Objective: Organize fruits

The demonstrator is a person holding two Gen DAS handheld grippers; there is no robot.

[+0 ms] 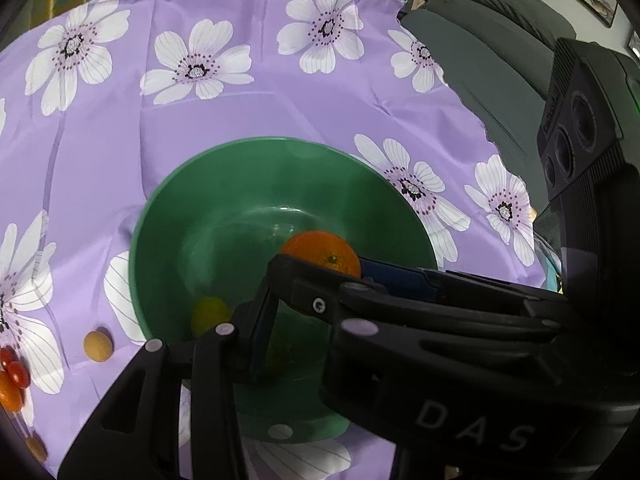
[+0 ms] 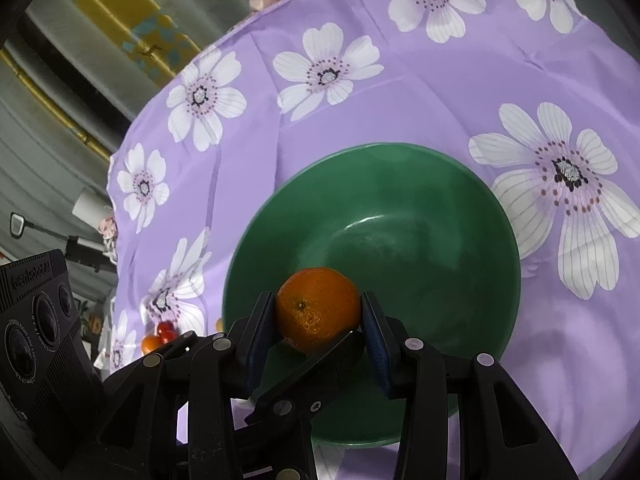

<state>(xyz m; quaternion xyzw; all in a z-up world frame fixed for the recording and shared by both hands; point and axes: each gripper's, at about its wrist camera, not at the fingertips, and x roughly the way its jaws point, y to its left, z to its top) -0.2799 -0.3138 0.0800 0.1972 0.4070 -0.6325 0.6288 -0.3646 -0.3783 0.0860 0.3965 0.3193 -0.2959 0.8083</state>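
A green bowl (image 1: 248,145) (image 2: 400,147) stands on the purple flowered cloth (image 1: 256,116). My right gripper (image 2: 318,316) is shut on an orange (image 2: 316,304) and holds it over the bowl's near side. In the left wrist view the same orange (image 1: 324,254) and right gripper (image 1: 340,270) reach in from the right. They cover most of my left gripper (image 1: 304,320): only its left finger (image 1: 262,340) shows, with a yellow-green patch beside its pad. A blurred yellow-green fruit (image 1: 208,314) shows against the bowl's inner wall. The left gripper's finger (image 2: 312,370) crosses under the orange.
Loose on the cloth left of the bowl lie a small tan fruit (image 1: 97,346), red cherry tomatoes (image 1: 14,368) (image 2: 166,330) and small orange fruits (image 1: 9,396) (image 2: 150,344). A grey sofa (image 1: 492,64) stands past the cloth's right edge.
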